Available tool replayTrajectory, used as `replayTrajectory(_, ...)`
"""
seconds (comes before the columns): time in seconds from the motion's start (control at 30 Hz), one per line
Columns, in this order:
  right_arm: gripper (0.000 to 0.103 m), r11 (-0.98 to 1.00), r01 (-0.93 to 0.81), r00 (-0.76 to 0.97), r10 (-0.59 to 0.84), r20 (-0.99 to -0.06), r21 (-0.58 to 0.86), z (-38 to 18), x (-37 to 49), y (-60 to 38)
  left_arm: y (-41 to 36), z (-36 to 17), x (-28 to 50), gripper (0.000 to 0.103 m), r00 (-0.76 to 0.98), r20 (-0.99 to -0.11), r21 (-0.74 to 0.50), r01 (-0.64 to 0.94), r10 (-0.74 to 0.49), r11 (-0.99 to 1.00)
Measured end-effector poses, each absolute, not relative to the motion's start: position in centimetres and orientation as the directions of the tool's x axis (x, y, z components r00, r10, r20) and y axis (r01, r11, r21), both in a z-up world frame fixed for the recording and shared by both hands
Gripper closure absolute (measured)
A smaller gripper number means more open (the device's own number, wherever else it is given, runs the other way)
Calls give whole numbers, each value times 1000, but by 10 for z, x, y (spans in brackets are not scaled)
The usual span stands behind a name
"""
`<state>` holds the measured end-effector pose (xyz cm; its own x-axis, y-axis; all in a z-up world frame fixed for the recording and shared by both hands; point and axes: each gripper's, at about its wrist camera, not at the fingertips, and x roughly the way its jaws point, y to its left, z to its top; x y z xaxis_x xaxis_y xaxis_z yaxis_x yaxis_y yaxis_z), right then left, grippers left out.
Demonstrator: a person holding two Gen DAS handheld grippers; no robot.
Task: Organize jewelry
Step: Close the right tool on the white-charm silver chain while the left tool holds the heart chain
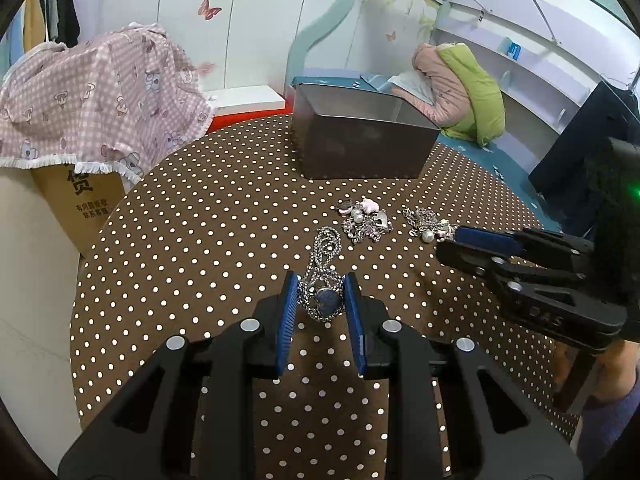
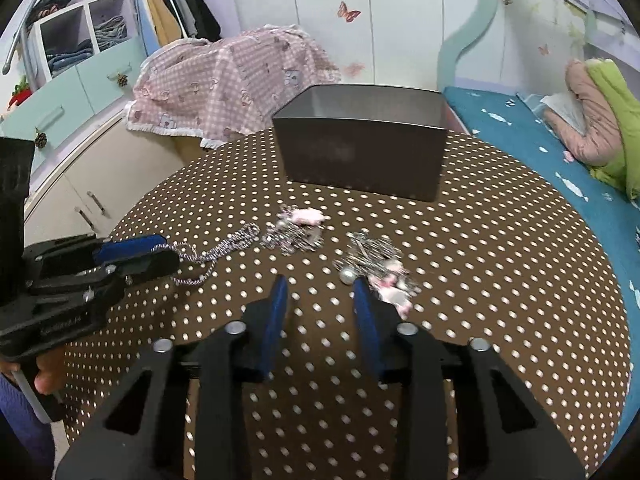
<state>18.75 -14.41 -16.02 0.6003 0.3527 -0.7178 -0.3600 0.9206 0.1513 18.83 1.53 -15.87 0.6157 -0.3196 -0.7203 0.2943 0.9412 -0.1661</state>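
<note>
A silver chain necklace with a blue heart pendant (image 1: 326,300) lies on the brown polka-dot table (image 1: 192,240). My left gripper (image 1: 321,280) is open with its blue pads on either side of the pendant. Two more jewelry piles lie further on: one with a pink charm (image 1: 366,220) and one with pearls (image 1: 426,224). My right gripper (image 2: 320,284) is open just left of the pearl pile (image 2: 376,264); it shows in the left wrist view (image 1: 460,236). The chain (image 2: 212,252) and the pink-charm pile (image 2: 296,228) show in the right wrist view. An open grey metal box (image 1: 360,136) stands at the table's far side.
A pink checked cloth (image 1: 100,96) covers a cardboard box to the left of the table. A bed with a blue sheet (image 2: 560,168) and pink and green bedding (image 2: 600,120) lies to the right. White cabinets (image 2: 92,176) stand at the left.
</note>
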Motion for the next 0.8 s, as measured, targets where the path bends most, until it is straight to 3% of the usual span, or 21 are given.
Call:
replayTrajectory(0.47, 76, 949, -309, 585, 244, -773, 66, -175, 220, -138, 12, -166, 198, 79, 590, -725, -196, 317, -355, 928)
replayTrajectory(0.6, 93, 945, -326, 599, 200, -775, -9, -176, 221, -128, 9, -165, 201, 79, 586, -723, -201, 326, -364, 924)
replayTrajectory(0.8, 93, 937, -349, 589, 201, -783, -22, -177, 209, -132, 8, -162, 204, 79, 580, -718, -221, 334, -384, 916)
